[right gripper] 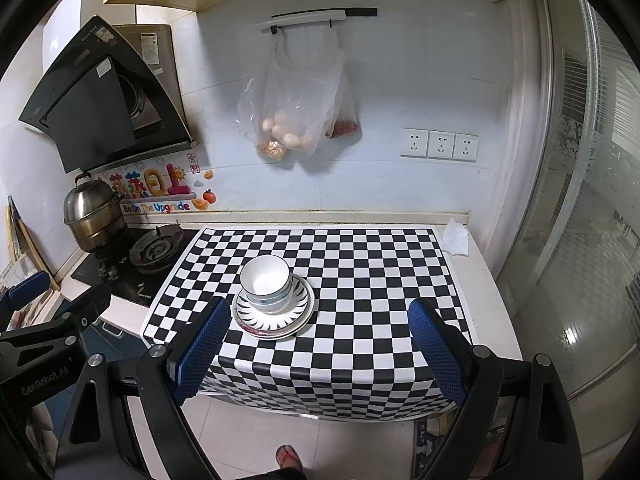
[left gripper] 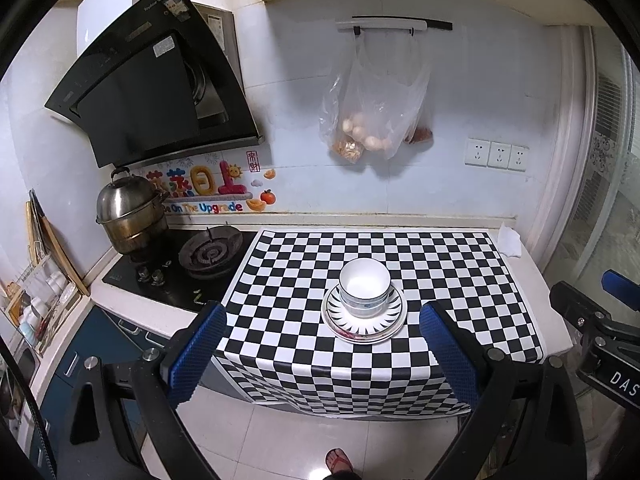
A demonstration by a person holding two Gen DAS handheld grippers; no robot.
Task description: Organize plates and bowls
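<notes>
White ceramic bowls (left gripper: 365, 286), nested, sit on a stack of round white plates with black-rayed rims (left gripper: 362, 326), mid checkered black-and-white mat (left gripper: 460, 280) on the counter. I hold my left gripper (left gripper: 320, 354) and right gripper (right gripper: 316, 350) off the counter edge, jaws wide apart, both empty. Risk: the bowl stack stands tall and off-centre on the plates; a one-sided nudge could tip it or slide the plates across the smooth mat.

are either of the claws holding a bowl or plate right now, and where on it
Nothing is held. The left claw and right claw both stand open and empty, short of the bowls stacked on the plates on the checkered mat.
</notes>
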